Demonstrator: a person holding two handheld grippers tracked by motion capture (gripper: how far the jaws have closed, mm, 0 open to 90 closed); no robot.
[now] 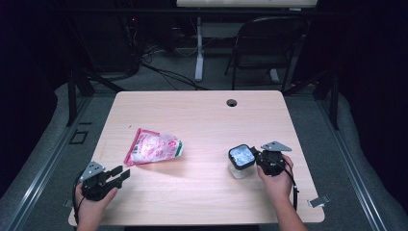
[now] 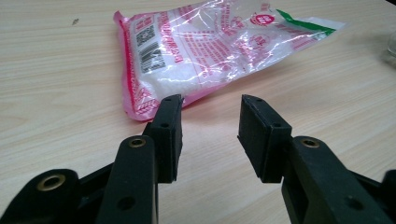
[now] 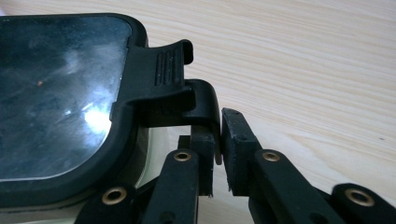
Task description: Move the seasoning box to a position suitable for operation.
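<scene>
Item: lidded clear container [image 1: 241, 161], clasp held; salt-like bag [image 1: 153, 147] waiting.

Right gripper [image 3: 217, 140] has its jaws pinched on the lid's black latch tab [image 3: 205, 105], apparently to work it open, at the table's [image 1: 202, 115] right-centre. Left gripper [image 2: 210, 135] rests near the front-left edge, jaws spread and empty, aimed at the bag just ahead. Bare tabletop lies between the two items.
</scene>
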